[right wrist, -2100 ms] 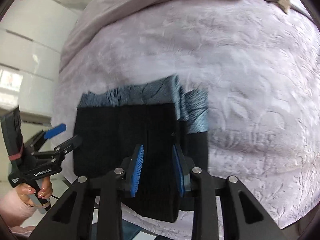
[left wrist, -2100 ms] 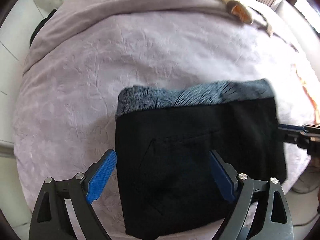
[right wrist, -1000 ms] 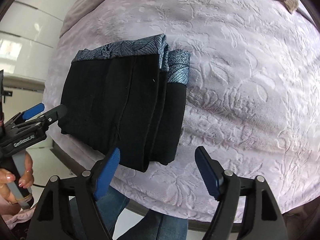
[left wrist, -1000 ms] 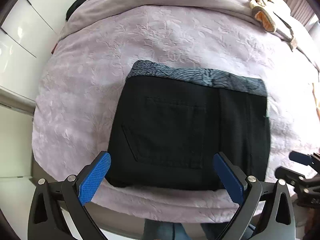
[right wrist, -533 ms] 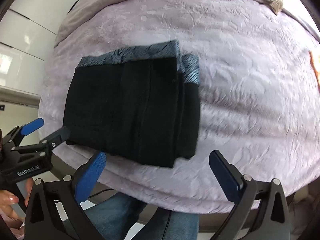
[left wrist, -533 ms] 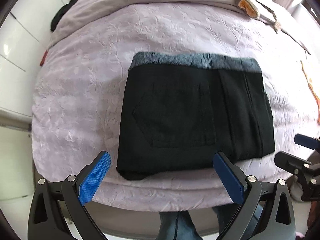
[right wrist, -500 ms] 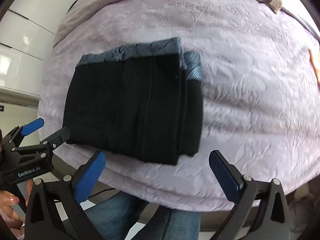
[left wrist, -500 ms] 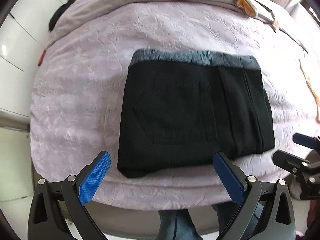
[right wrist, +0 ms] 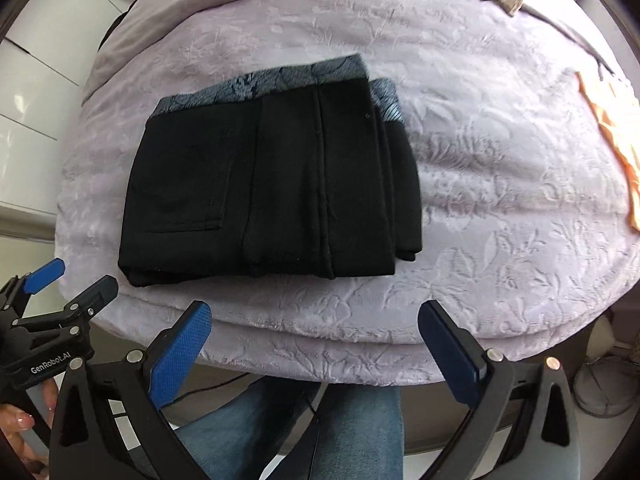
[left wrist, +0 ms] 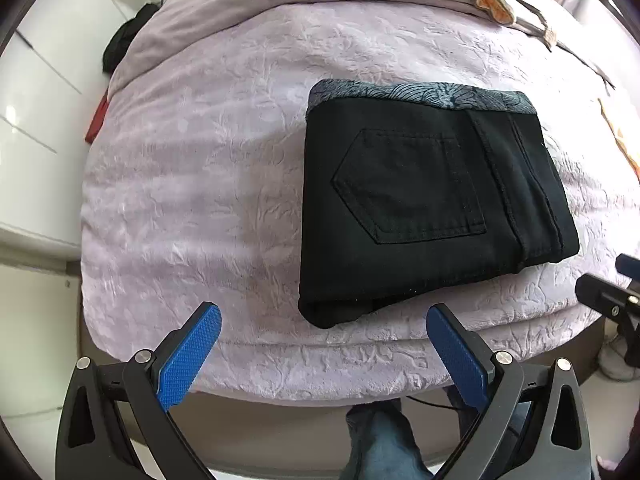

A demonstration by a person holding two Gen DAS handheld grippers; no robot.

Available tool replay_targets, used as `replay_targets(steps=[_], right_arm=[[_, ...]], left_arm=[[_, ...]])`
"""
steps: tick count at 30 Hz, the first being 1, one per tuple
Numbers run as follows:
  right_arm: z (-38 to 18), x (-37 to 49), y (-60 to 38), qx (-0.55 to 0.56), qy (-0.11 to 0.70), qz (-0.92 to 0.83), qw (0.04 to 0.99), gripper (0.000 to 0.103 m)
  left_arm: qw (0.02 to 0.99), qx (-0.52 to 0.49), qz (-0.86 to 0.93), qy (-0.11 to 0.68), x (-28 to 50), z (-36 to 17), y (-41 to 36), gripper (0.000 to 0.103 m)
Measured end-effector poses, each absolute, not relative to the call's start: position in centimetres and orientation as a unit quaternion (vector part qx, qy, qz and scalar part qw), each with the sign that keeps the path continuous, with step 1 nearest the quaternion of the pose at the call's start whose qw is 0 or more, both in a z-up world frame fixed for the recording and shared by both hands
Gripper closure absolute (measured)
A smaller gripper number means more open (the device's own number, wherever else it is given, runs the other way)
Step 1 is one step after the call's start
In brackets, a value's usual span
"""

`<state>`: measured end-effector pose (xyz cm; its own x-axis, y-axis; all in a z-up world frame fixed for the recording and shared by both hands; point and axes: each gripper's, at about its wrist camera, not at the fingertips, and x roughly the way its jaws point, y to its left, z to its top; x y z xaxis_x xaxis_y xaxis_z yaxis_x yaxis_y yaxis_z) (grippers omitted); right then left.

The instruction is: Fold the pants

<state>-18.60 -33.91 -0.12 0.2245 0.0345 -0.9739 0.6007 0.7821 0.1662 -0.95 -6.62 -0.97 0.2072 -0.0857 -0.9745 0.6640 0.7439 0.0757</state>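
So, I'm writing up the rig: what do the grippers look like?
Both are alike: black angular frames with silver screws and two blue textured pads. The left gripper has white GenRobot.AI lettering on its body in the right wrist view. The right gripper shows no lettering. The person wears blue jeans.

A lilac embossed bed [left wrist: 192, 184] carries folded black pants [left wrist: 424, 200] near its edge.

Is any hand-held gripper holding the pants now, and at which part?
Nothing is held. The left hand-held gripper and the right hand-held gripper are both open, clear of the folded pants lying on the bed.
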Motion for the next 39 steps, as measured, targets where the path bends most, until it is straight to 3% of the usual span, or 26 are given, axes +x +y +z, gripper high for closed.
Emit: replay_targets(steps=[39], right_arm=[[1.6, -17.3, -33.5, 0.223, 0.595, -0.215, 0.741, 0.0]], left_arm=[[0.74, 0.223, -0.249, 0.583, -0.4, -0.3, -7.7, 0.0]])
